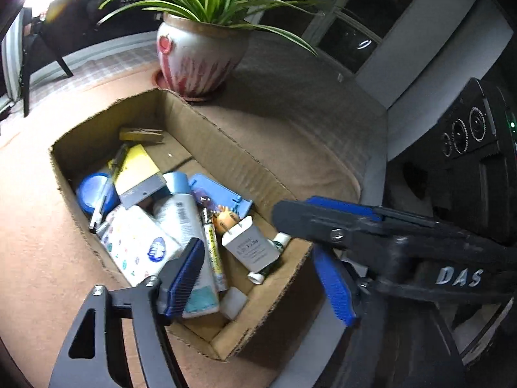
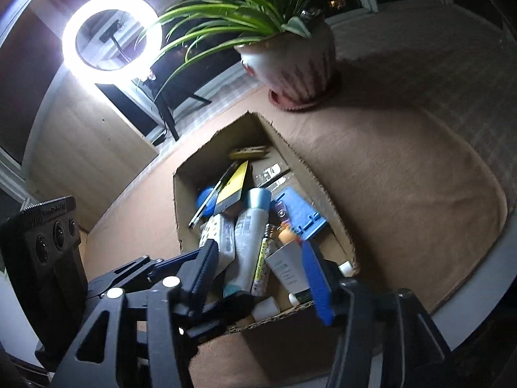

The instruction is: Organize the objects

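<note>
An open cardboard box (image 1: 226, 148) sits on a tan mat and holds several items: a white bottle with a blue cap (image 1: 184, 213), a white charger plug (image 1: 250, 245), a dotted tissue pack (image 1: 139, 242), blue tape (image 1: 93, 194), a yellow card (image 1: 135, 165) and a blue plastic piece (image 1: 223, 194). My left gripper (image 1: 258, 278) is open and empty above the box's near end. The right gripper's fingers (image 1: 323, 216) reach in from the right. In the right wrist view the box (image 2: 303, 165) lies below my open, empty right gripper (image 2: 258, 268).
A potted spider plant (image 1: 197, 55) stands just behind the box, also seen in the right wrist view (image 2: 294, 61). A lit ring light (image 2: 111, 38) on a tripod stands at the back left. The mat (image 2: 404, 177) spreads right of the box.
</note>
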Available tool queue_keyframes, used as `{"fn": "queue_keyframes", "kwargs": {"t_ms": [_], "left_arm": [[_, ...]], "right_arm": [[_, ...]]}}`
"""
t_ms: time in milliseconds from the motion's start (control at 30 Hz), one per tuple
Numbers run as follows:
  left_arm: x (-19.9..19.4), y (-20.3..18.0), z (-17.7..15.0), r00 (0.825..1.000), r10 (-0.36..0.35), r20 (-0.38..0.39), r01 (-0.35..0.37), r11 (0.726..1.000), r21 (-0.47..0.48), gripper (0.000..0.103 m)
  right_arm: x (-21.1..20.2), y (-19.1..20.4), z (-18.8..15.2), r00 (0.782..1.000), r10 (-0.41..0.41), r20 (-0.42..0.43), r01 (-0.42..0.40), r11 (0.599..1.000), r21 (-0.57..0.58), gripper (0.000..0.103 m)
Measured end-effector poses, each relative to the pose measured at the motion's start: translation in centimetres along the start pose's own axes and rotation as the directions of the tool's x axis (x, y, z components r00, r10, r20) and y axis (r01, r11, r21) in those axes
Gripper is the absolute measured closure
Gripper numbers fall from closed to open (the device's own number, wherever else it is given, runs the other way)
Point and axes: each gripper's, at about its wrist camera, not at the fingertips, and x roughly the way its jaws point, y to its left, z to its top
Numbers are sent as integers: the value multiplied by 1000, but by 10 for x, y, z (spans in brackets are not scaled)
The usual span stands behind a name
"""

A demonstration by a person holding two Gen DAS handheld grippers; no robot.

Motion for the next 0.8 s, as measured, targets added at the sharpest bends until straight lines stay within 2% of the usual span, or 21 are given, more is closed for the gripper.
{"fn": "queue_keyframes", "kwargs": {"t_ms": [200, 500, 667, 733, 800], "left_arm": [[-11, 21, -4, 998, 57, 2, -57, 998, -34, 29], [-50, 50, -21, 988, 152, 27, -149, 985, -87, 26], [-80, 66, -37, 974, 221, 53, -213, 970, -120, 24], [-93, 74, -44, 963, 259, 69, -248, 959, -136, 16], [-108, 83, -52, 951, 297, 87, -281, 946, -165, 14]], "right_arm": [[4, 6, -3, 1000, 12, -14, -12, 1000, -13, 52], [10, 39, -9, 1000, -4, -7, 3, 996, -89, 52], [17, 63, -15, 1000, -4, -6, 3, 990, -141, 50], [20, 74, -18, 1000, -4, -7, 3, 986, -165, 49], [24, 87, -23, 1000, 0, -9, -1, 981, -193, 48]]}}
